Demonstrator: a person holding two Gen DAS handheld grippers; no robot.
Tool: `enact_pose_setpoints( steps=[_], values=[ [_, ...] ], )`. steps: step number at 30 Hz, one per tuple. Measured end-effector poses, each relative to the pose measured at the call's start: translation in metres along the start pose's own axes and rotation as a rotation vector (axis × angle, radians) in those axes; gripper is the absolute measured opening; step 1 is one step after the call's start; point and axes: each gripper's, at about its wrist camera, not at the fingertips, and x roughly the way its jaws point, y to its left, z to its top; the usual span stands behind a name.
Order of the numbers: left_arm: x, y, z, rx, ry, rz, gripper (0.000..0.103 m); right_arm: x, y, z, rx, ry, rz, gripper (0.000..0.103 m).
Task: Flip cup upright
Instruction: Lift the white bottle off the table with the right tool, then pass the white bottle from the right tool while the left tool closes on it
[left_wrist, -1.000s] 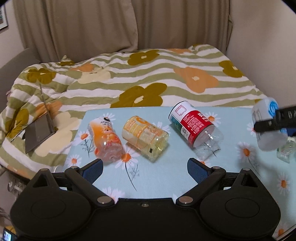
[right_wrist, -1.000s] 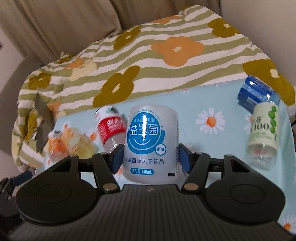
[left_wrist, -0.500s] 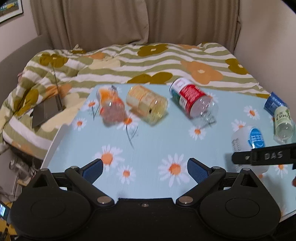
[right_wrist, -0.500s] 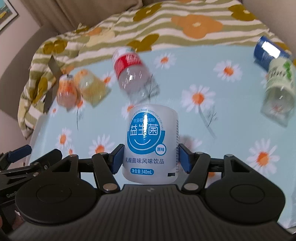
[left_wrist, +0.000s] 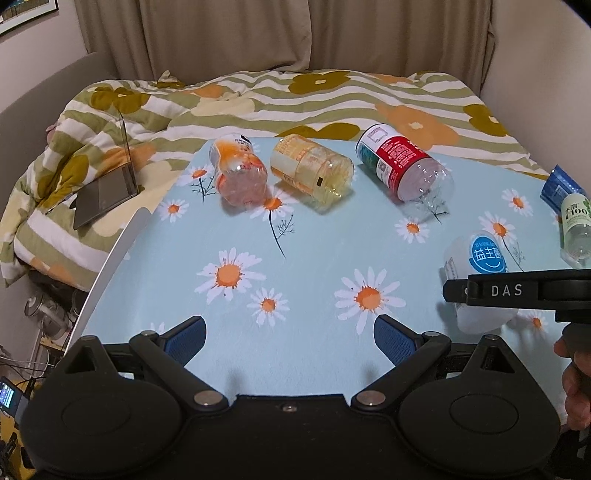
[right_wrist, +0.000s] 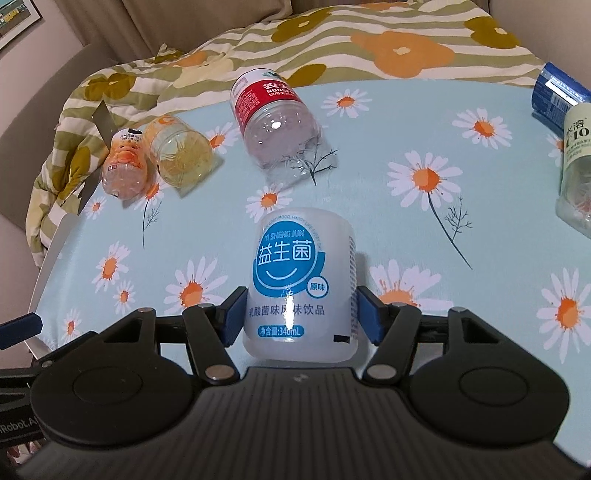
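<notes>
A white cup with a blue label (right_wrist: 299, 280) stands upright between the fingers of my right gripper (right_wrist: 299, 314), which is shut on it low over the daisy tablecloth (right_wrist: 424, 229). From the left wrist, the same white cup (left_wrist: 484, 258) is at the near right, with a black finger (left_wrist: 480, 291) across it. Whether its base touches the cloth I cannot tell. My left gripper (left_wrist: 290, 332) is open and holds nothing, over the table's near edge. On their sides lie an orange cup (left_wrist: 240, 173), a yellow cup (left_wrist: 310, 173) and a red-labelled cup (left_wrist: 402, 162).
A green-labelled cup (left_wrist: 574, 229) and a blue one (left_wrist: 557, 188) lie at the right edge. Behind the table is a bed with a flowered blanket (left_wrist: 332, 103) and an open laptop (left_wrist: 107, 184). The table's white left edge (left_wrist: 110, 258) curves away. A hand (left_wrist: 576, 387) grips the right handle.
My right gripper has carried the white cup down and toward the table's near right. The left gripper has pulled back to the near edge, still open.
</notes>
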Motion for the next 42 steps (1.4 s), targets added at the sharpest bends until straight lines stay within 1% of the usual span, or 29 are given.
enact_pose_setpoints(
  steps=[2, 3, 7, 12, 17, 18, 19, 21, 23, 26, 28, 31, 34, 38, 40, 42],
  values=[
    [-0.001, -0.001, 0.0, 0.0, -0.001, -0.002, 0.099, 0.001, 0.0, 0.001, 0.009, 0.004, 0.003, 0.078],
    [-0.001, -0.001, 0.0, 0.0, -0.003, -0.003, 0.099, 0.001, -0.001, 0.001, 0.015, 0.008, 0.004, 0.08],
    [-0.004, -0.002, 0.001, -0.003, -0.006, -0.006, 0.099, -0.002, -0.005, 0.003, 0.047, 0.012, 0.016, 0.094],
    [-0.011, -0.005, 0.004, -0.004, -0.013, -0.011, 0.099, -0.01, -0.011, 0.004, 0.072, 0.02, 0.024, 0.094],
    [-0.028, -0.011, 0.014, -0.001, -0.043, -0.018, 0.099, -0.036, -0.021, 0.003, 0.091, 0.001, 0.054, 0.095],
    [-0.032, -0.013, 0.017, 0.001, -0.05, -0.019, 0.099, -0.043, -0.023, 0.003, 0.092, -0.005, 0.064, 0.097],
    [-0.035, -0.016, 0.021, 0.004, -0.055, -0.021, 0.099, -0.05, -0.025, 0.001, 0.09, -0.012, 0.072, 0.102],
    [-0.04, -0.023, 0.029, 0.014, -0.061, -0.029, 0.099, -0.064, -0.033, -0.002, 0.083, -0.025, 0.081, 0.103],
    [-0.041, -0.033, 0.038, 0.028, -0.05, -0.048, 0.099, -0.077, -0.042, -0.007, 0.073, -0.028, 0.076, 0.103],
    [-0.033, -0.047, 0.053, 0.033, -0.006, -0.105, 0.099, -0.096, -0.057, -0.016, 0.05, -0.051, 0.041, 0.103],
    [-0.024, -0.06, 0.064, 0.036, 0.031, -0.155, 0.099, -0.106, -0.065, -0.023, 0.013, -0.06, -0.002, 0.103],
    [-0.009, -0.08, 0.078, 0.044, 0.106, -0.202, 0.099, -0.12, -0.076, -0.035, -0.034, -0.085, -0.081, 0.103],
    [0.008, -0.097, 0.089, 0.048, 0.19, -0.243, 0.099, -0.129, -0.089, -0.043, -0.017, -0.077, -0.106, 0.103],
    [0.039, -0.117, 0.099, 0.066, 0.298, -0.264, 0.098, -0.13, -0.101, -0.051, 0.032, -0.09, -0.119, 0.103],
    [0.054, -0.123, 0.102, 0.064, 0.35, -0.263, 0.096, -0.126, -0.104, -0.054, 0.04, -0.084, -0.133, 0.103],
    [0.066, -0.127, 0.104, 0.061, 0.385, -0.256, 0.09, -0.12, -0.108, -0.056, 0.05, -0.074, -0.126, 0.103]
  ],
)
